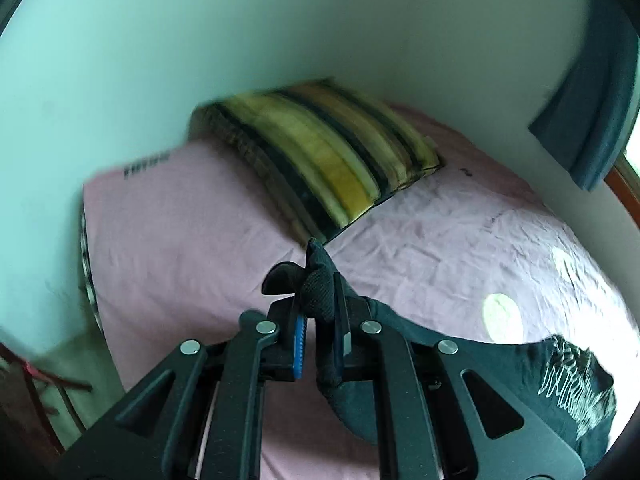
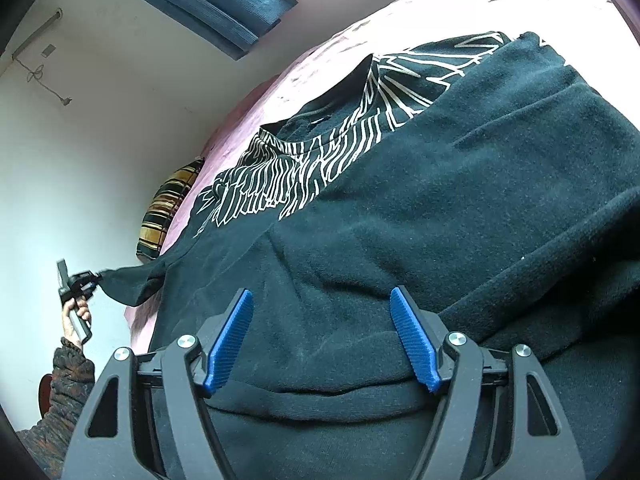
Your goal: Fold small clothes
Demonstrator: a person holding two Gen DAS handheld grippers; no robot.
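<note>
Two grippers: the left gripper (image 1: pixel 316 312) pinches the black shirt's (image 2: pixel 400 208) sleeve, the right gripper (image 2: pixel 322 336) spread wide near its hem.

Black T-shirt (image 2: pixel 400 208), white jagged line print across its chest, spread on the pink bedsheet (image 2: pixel 248 120) right of the striped pillow (image 2: pixel 168 204). Lower part folded up over the print. One corner pulled taut, lifted off the sheet toward the pillow side.
</note>
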